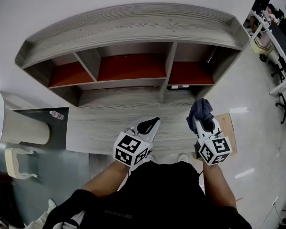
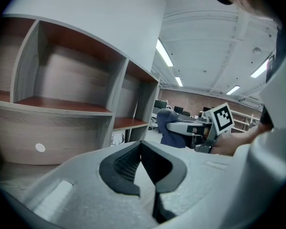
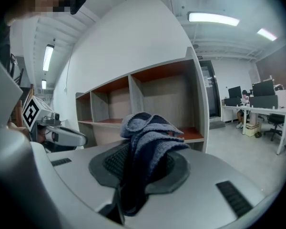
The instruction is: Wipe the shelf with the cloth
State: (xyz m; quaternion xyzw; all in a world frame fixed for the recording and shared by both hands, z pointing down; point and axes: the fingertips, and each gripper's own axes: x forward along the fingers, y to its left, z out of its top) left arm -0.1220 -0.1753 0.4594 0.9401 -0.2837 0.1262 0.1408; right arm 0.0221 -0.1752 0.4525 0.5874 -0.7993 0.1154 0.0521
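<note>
The grey wood shelf unit (image 1: 133, 27) has a curved top and several red-floored compartments above a lower ledge (image 1: 114, 123). My right gripper (image 1: 200, 116) is shut on a bunched dark blue cloth (image 1: 201, 109), held above the ledge's right end. In the right gripper view the cloth (image 3: 150, 137) fills the jaws and hides their tips. My left gripper (image 1: 151, 124) hangs over the ledge's front middle, shut with nothing in it; its pads (image 2: 128, 161) meet at the tip. The left gripper view also shows the cloth (image 2: 168, 129) to the right.
A white cylindrical appliance (image 1: 19, 125) and a small bottle (image 1: 56, 114) are at the left. A piece of cardboard (image 1: 227, 128) lies on the floor at right. Office desks and chairs (image 1: 276, 37) stand far right. A dark item (image 1: 181, 86) sits under the right compartment.
</note>
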